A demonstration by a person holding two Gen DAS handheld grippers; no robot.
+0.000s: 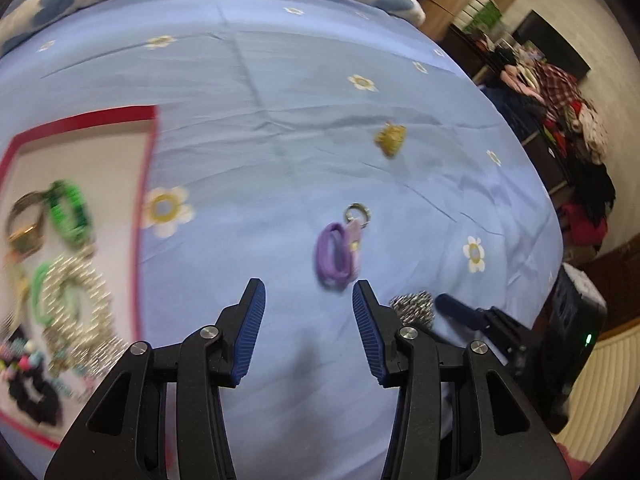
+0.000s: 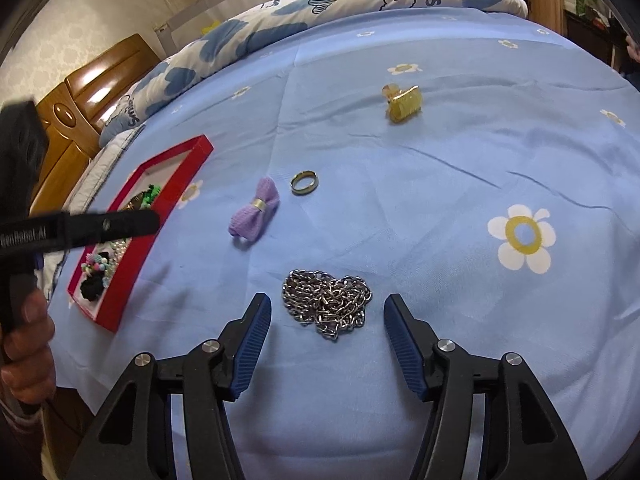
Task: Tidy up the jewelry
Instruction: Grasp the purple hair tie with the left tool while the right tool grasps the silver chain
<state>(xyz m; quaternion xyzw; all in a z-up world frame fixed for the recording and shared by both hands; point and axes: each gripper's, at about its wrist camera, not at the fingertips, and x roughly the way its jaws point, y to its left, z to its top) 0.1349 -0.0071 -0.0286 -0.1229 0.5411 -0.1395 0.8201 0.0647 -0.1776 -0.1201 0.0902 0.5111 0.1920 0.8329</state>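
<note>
Item: silver chain [image 2: 326, 304], link metal, lying in a loose heap on the blue flowered bedsheet [image 2: 440, 208]. Location: directly ahead of the right gripper [image 2: 326, 330], whose blue-padded jaws stand spread either side of the heap with nothing between the pads and no contact yet. Handling, as a judgement: fairly heavy for its bulk, limp and without stiffness, slippery link on link, not fragile; it would likely sag and trail if caught by one strand, so the thick middle of the pile looks the better hold, pads closing across several layers at once. Beyond the chain, farther up the sheet: a purple bow hair tie [image 2: 254, 212], with a gold ring [image 2: 305, 182] just beside it; well beyond both, a yellow hair clip [image 2: 403, 103]. To the left of the chain, well apart: a red-rimmed tray [image 2: 120, 312] already holding green bands, pearl strands, beads and a black scrunchie. Left gripper [image 1: 308, 326]: jaws parted, empty, above the sheet between chain and tray, aimed toward the bow; in its blurred view the chain shows just beside its right finger. A hand [image 2: 26, 332] grips that tool's handle at the frame's left edge.
</note>
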